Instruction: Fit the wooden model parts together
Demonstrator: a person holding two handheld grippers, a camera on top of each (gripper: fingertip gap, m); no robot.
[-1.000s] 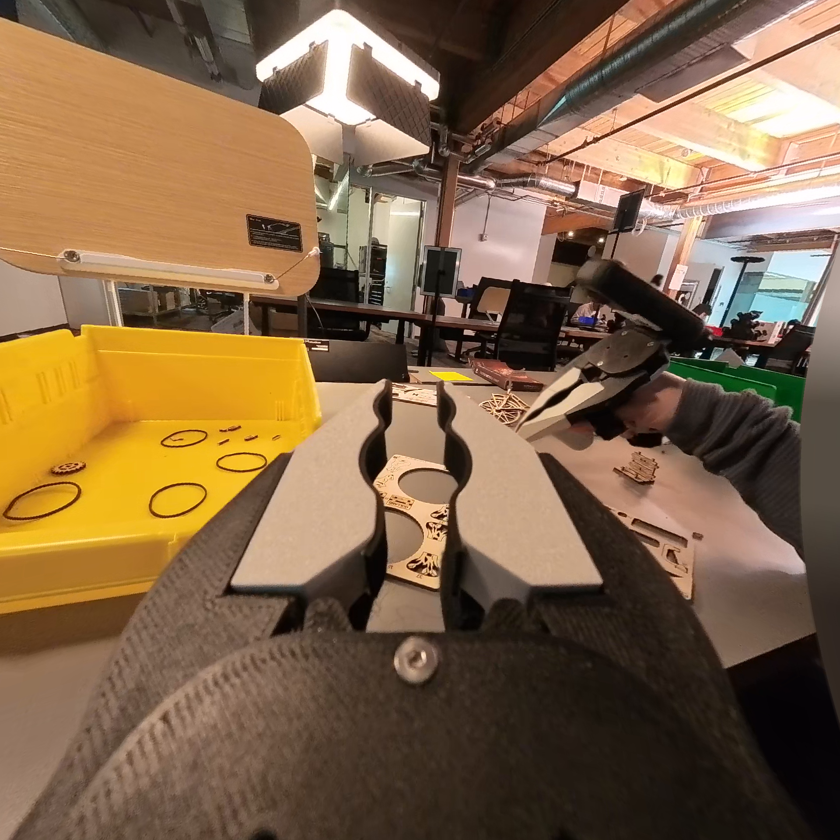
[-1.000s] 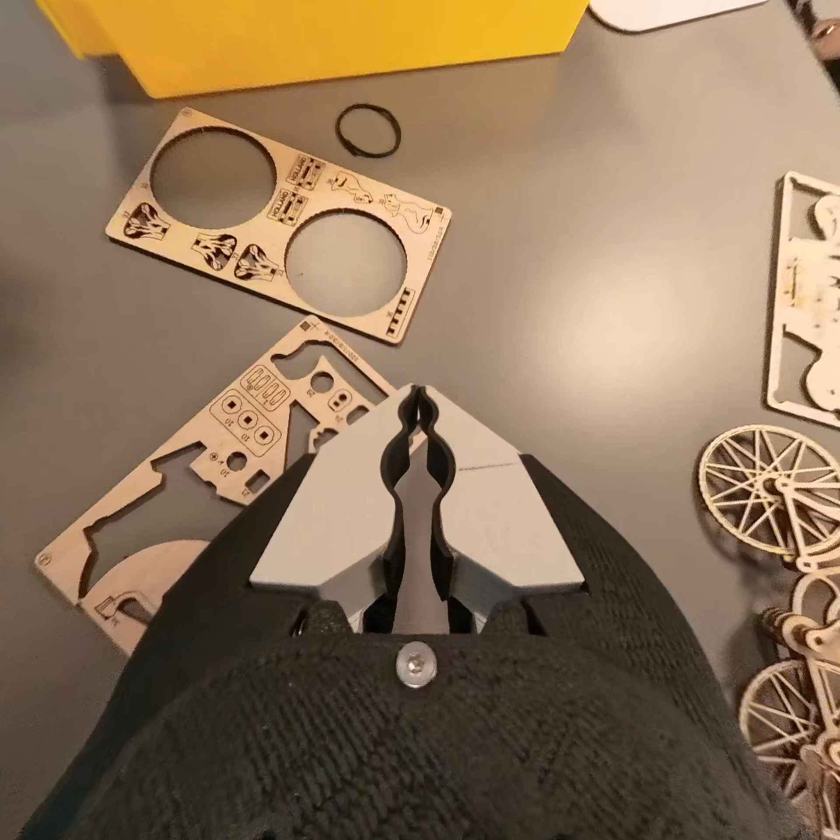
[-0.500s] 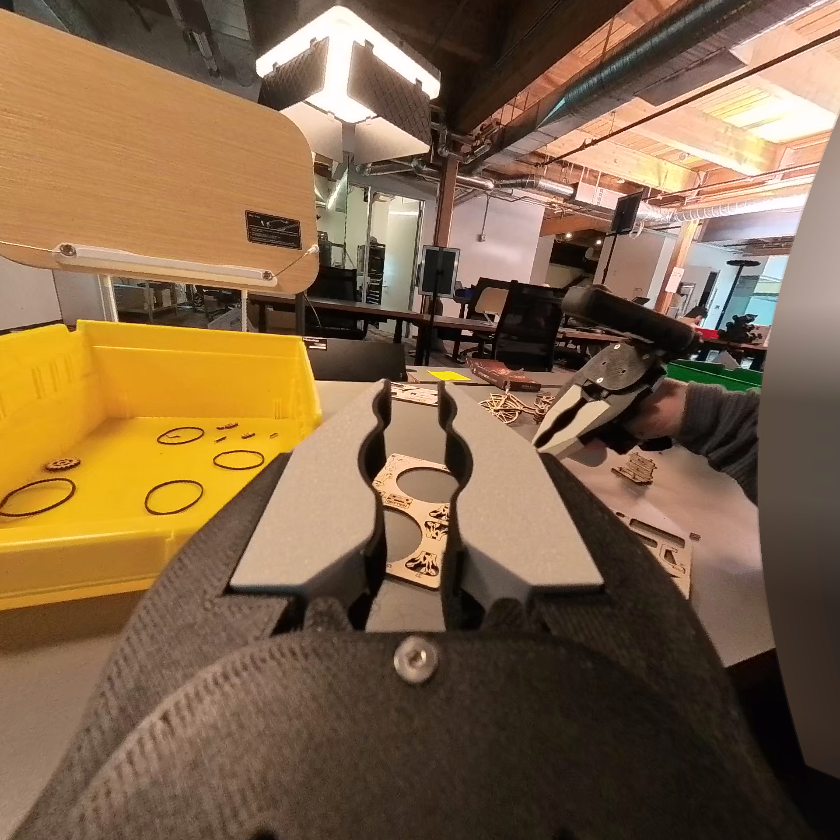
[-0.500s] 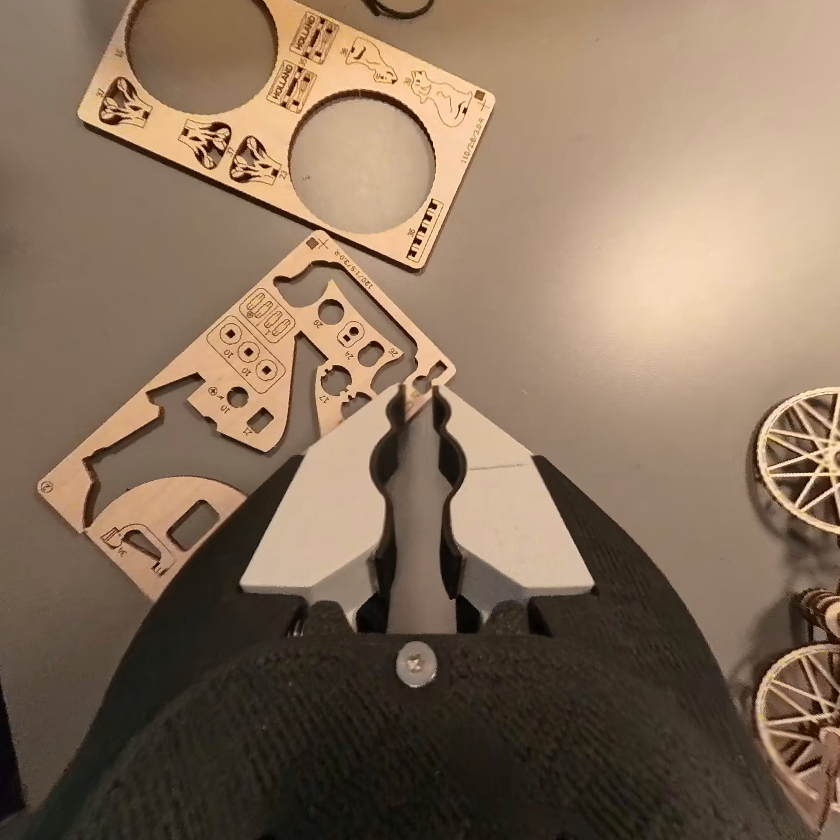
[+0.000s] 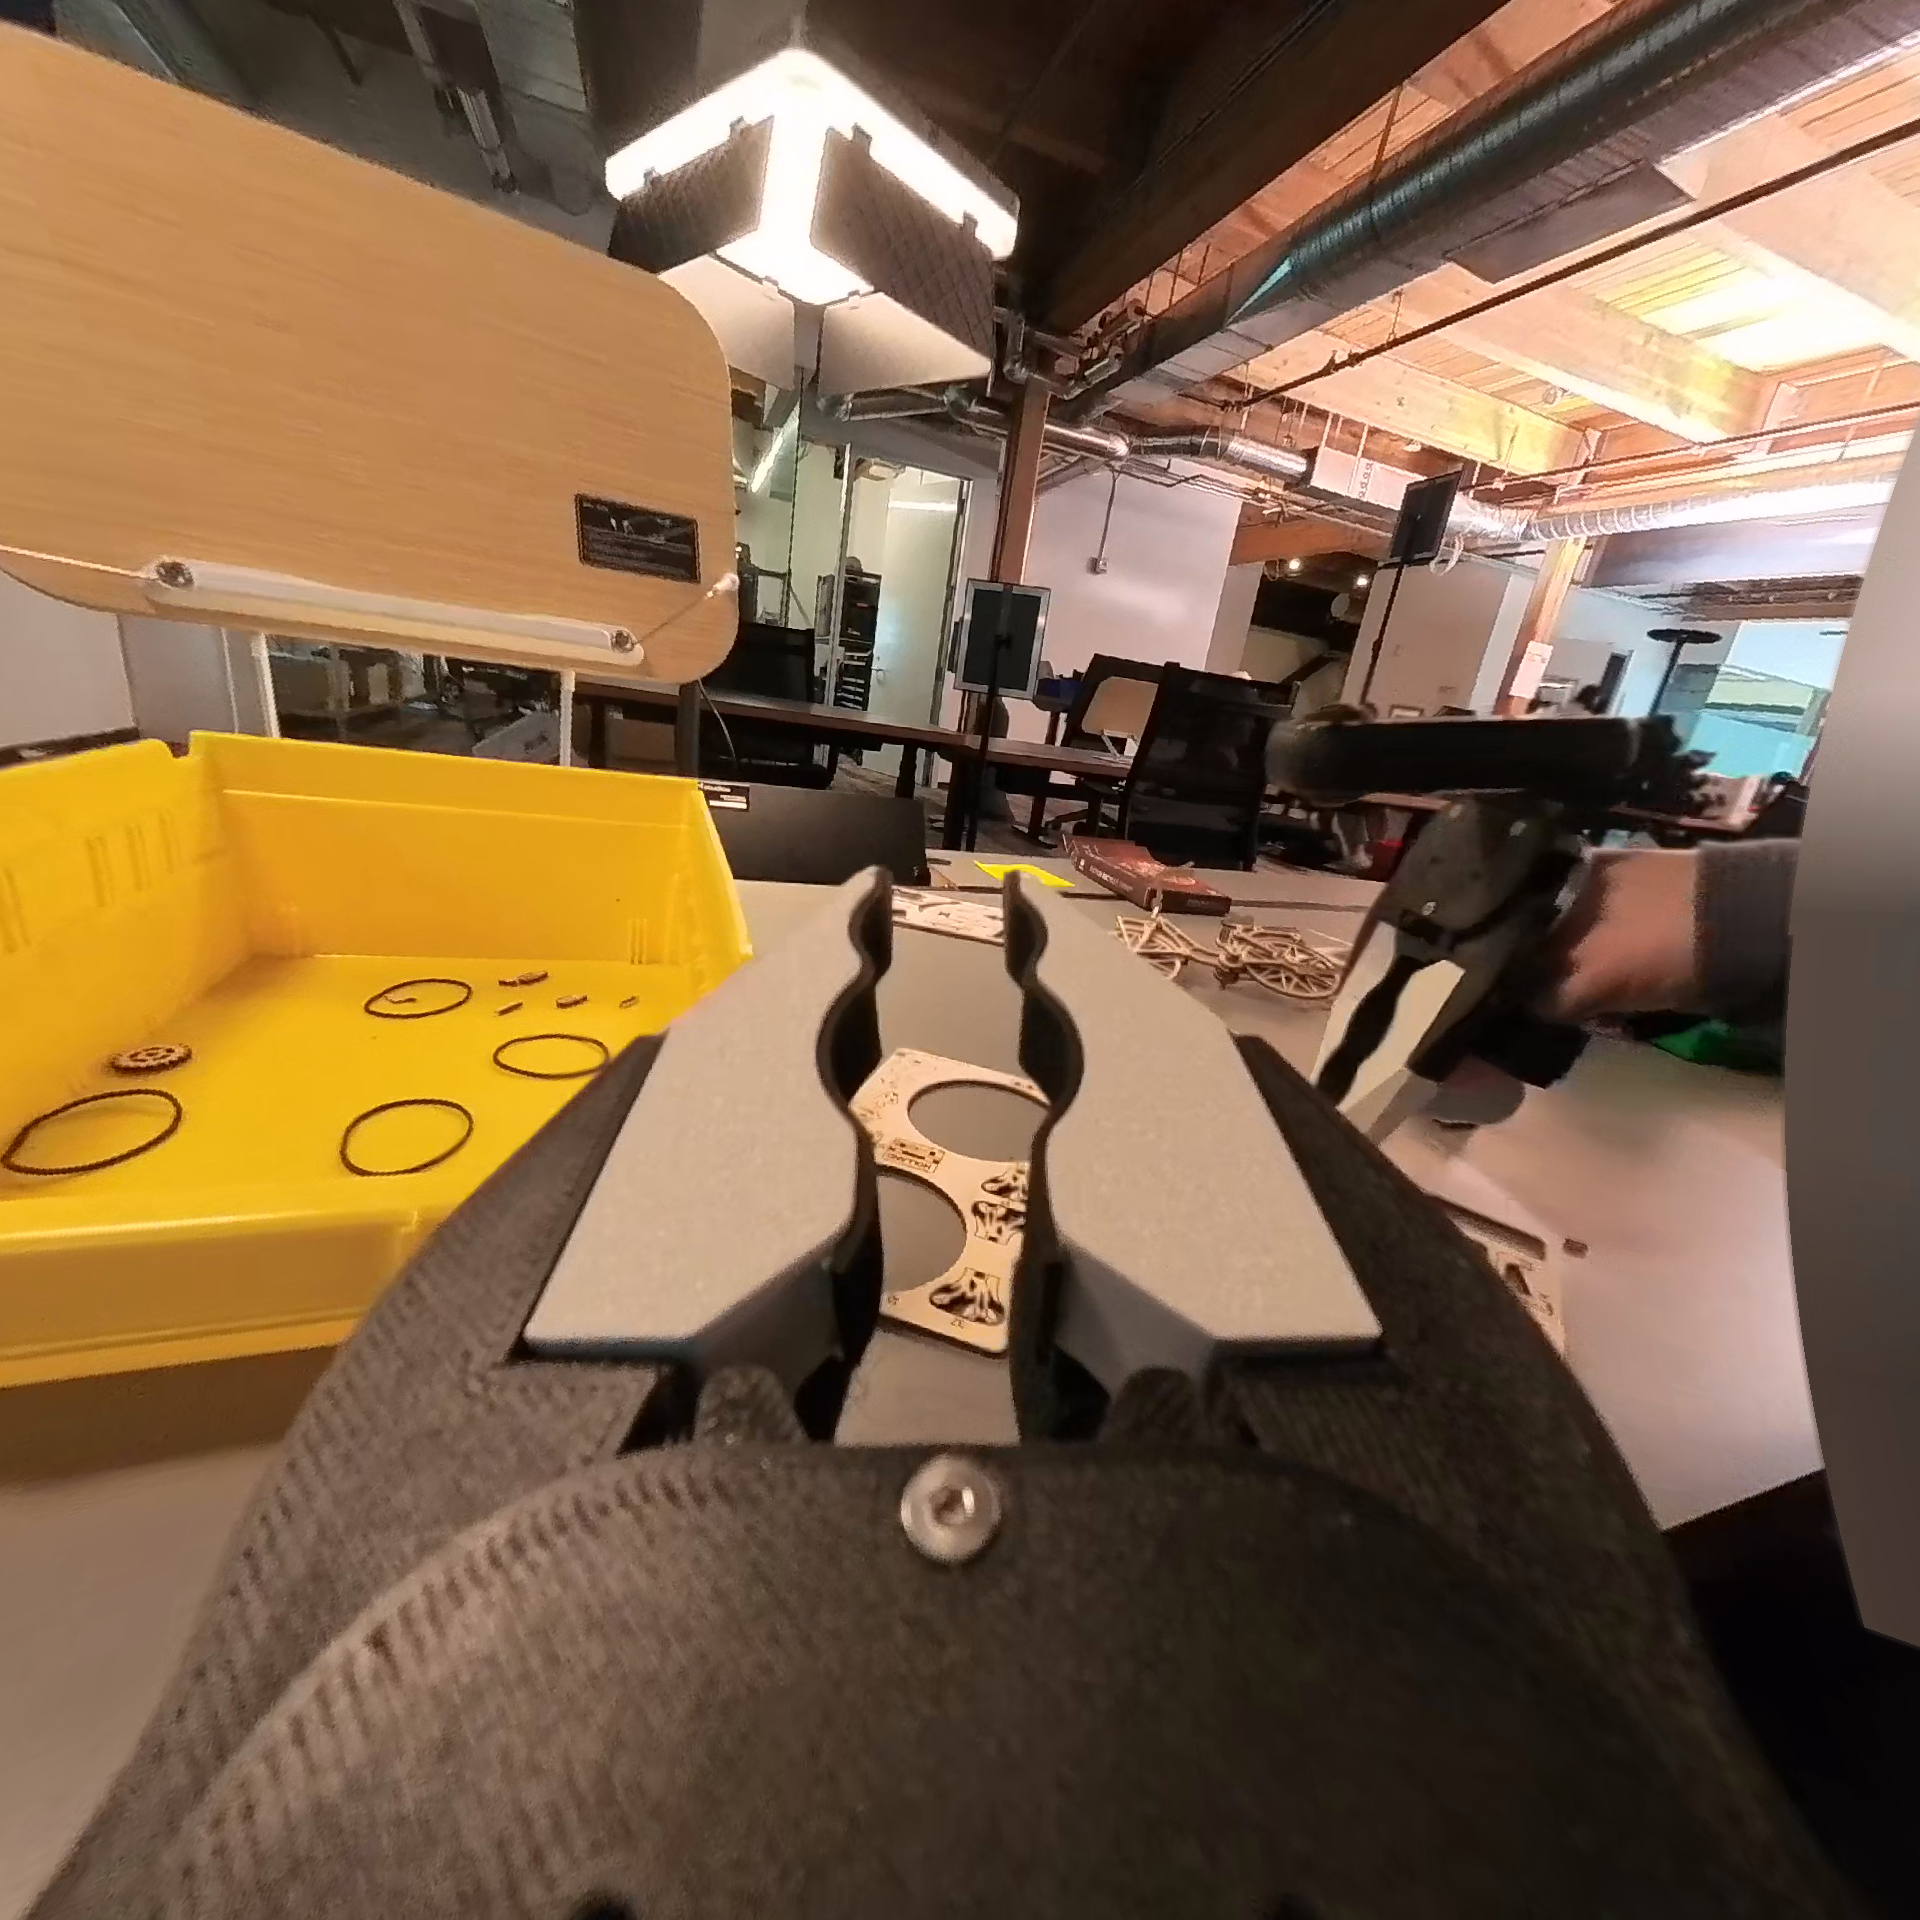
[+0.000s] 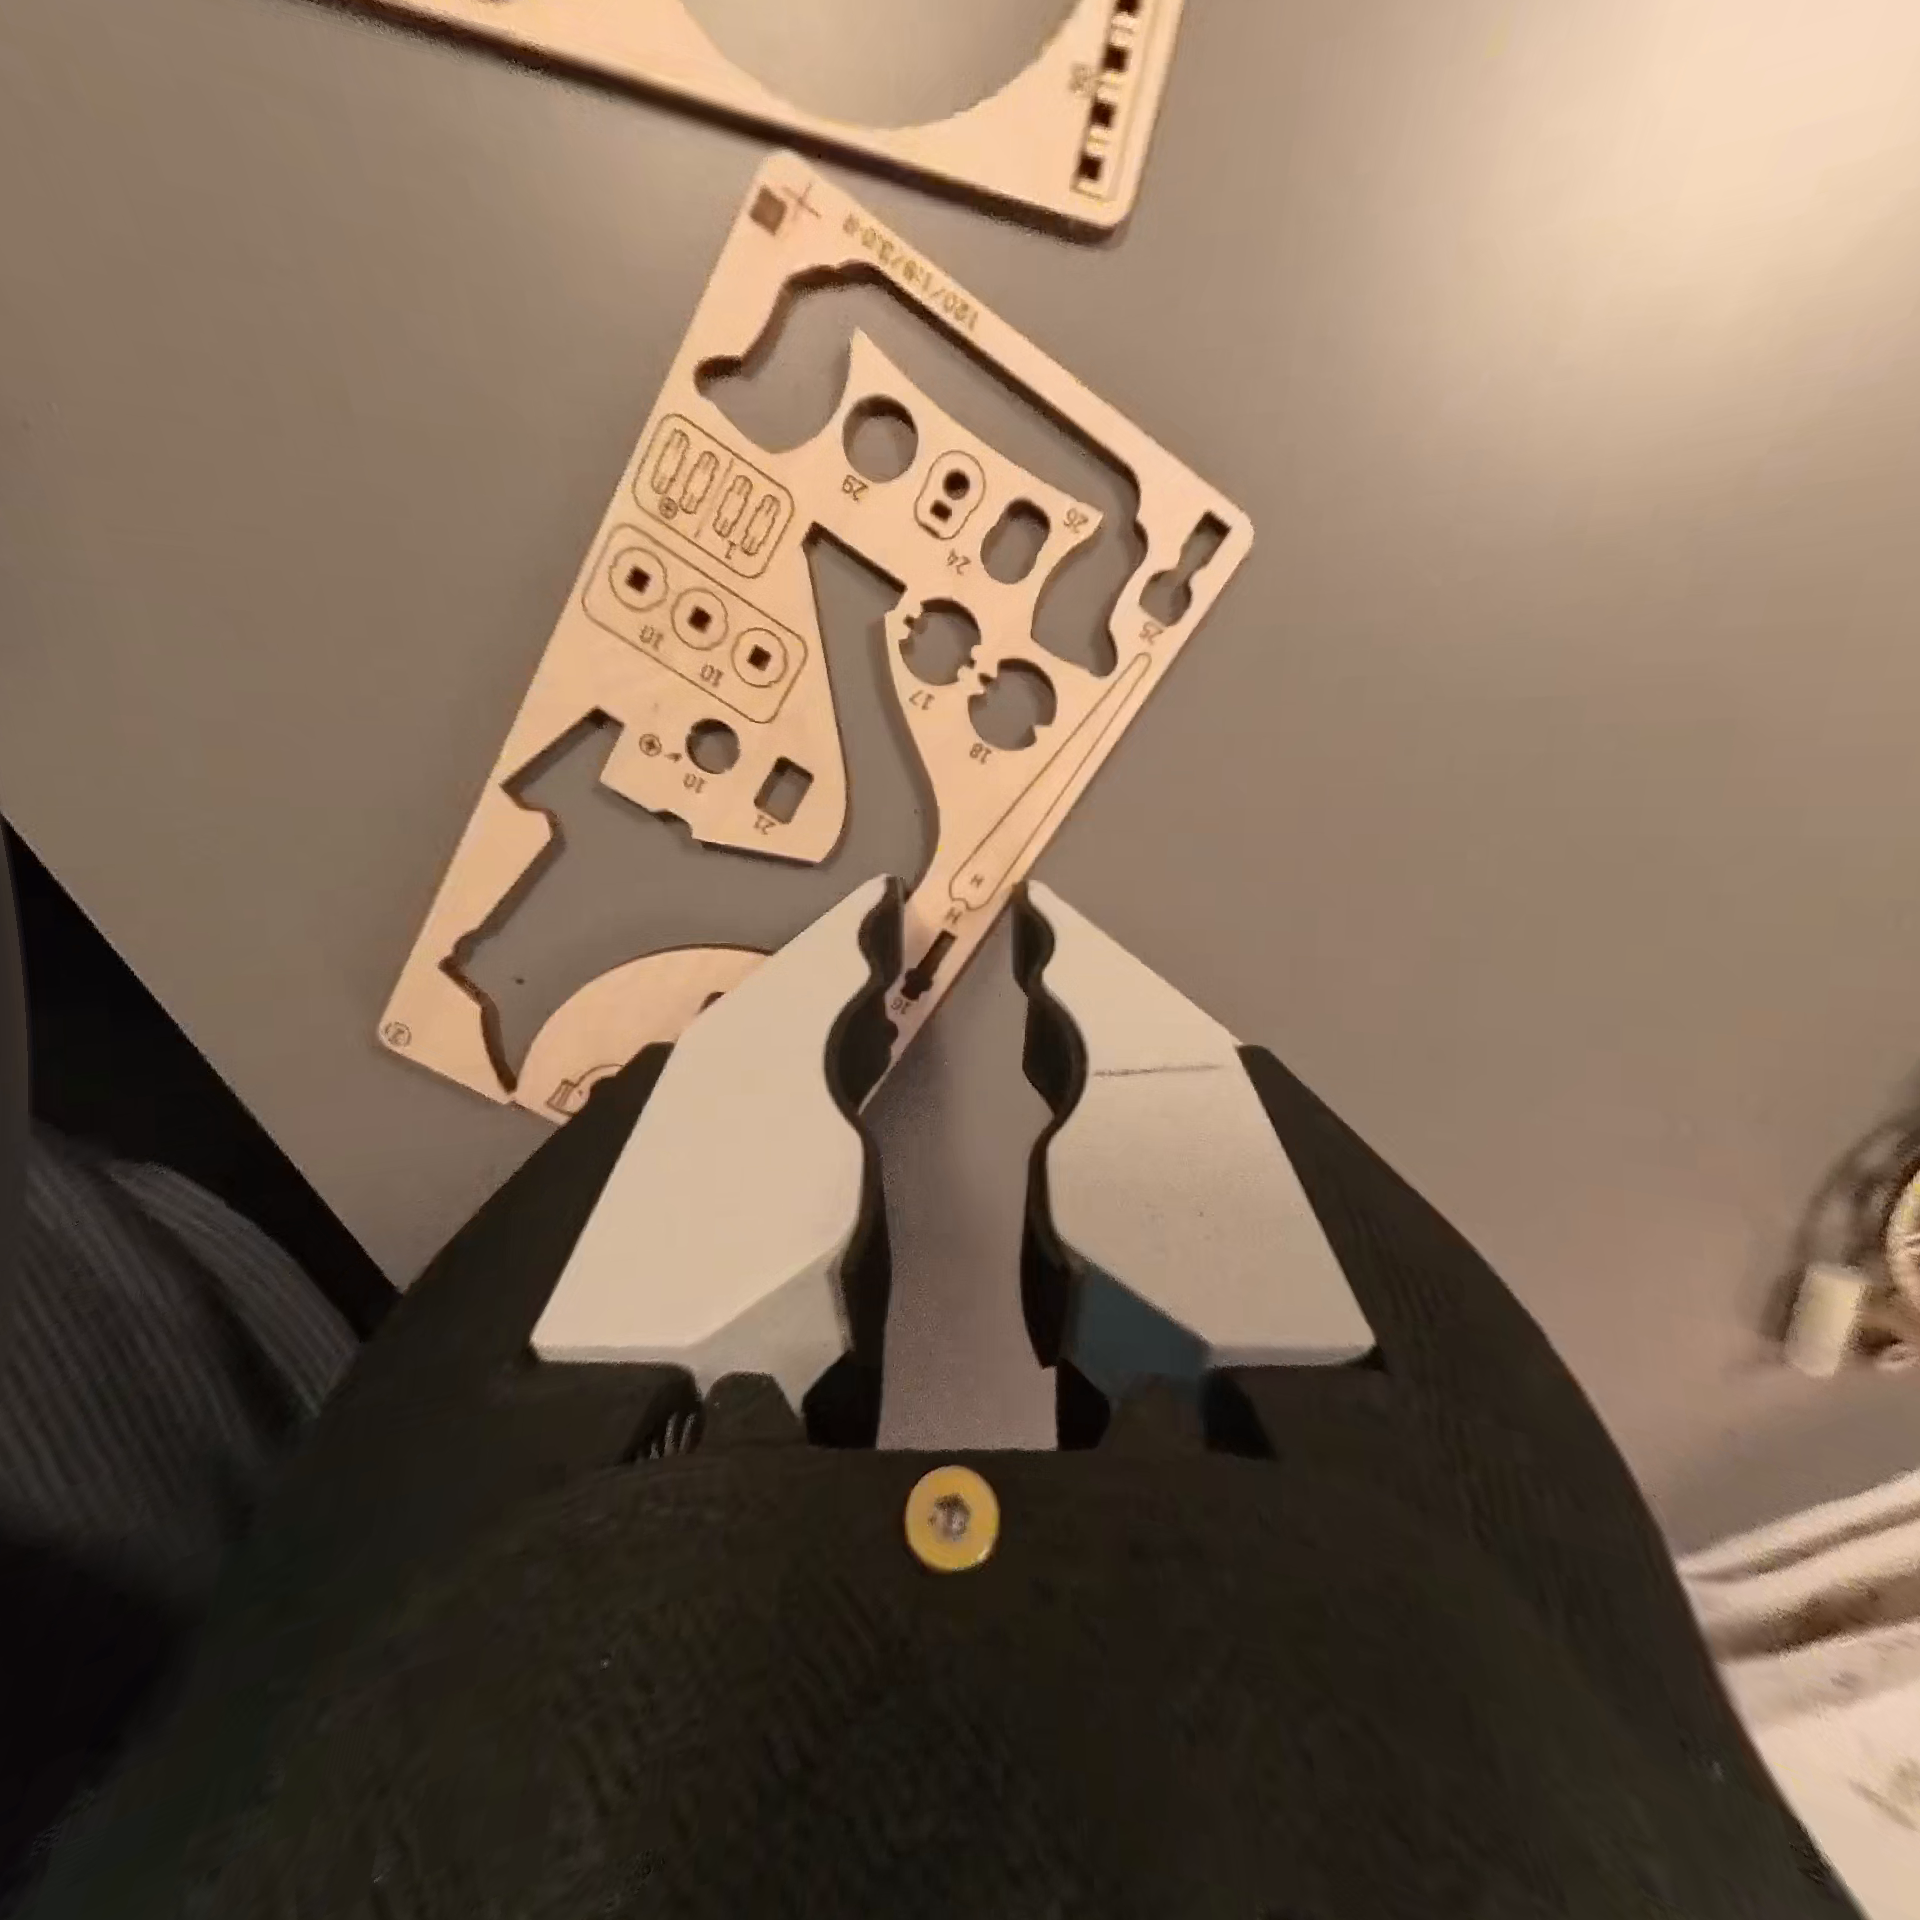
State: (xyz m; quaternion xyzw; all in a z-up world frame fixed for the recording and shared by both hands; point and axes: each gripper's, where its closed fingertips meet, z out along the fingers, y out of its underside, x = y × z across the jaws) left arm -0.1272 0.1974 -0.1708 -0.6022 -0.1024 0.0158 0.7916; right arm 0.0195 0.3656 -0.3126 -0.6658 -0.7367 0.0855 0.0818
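The left hand-held gripper (image 5: 945, 904) hovers above the grey worktop (image 5: 1704, 1299) with its fingers parted by a clear gap and nothing between them. To its left a yellow bin (image 5: 343, 831) holds several black rubber rings (image 5: 405, 1138) and a small wooden gear (image 5: 152, 1059). Straight ahead, seen through the gap, lies a wooden sheet with two round holes (image 5: 961, 1174), flat on the worktop. Farther back rests a partly built wooden bicycle (image 5: 1247, 951).

To the right, the right hand-held gripper (image 6: 951, 894) points steeply down at a second wooden sheet (image 6: 831, 623) that lies flat near the worktop's front edge. Its fingers are also apart and empty, and they straddle the sheet's lower right edge, where a long thin stick-shaped piece (image 6: 1049, 774) is cut along the border. Whether the tips touch the wood cannot be told. In the left wrist view the person's hand (image 5: 1631, 945) grips the tool from behind, wrist held level and sleeve drawn back.

The sheets look thin, light and stiff, and likely brittle: many pieces are already punched out, leaving narrow bridges that could snap under a twist. A sheet this flat gives no edge to pinch from above, so it probably needs sliding toward the worktop's edge or tipping up first. The solid outer border seems the safest place to hold. The thin stick would need a gentle push out, with the sheet steadied by the other tool.
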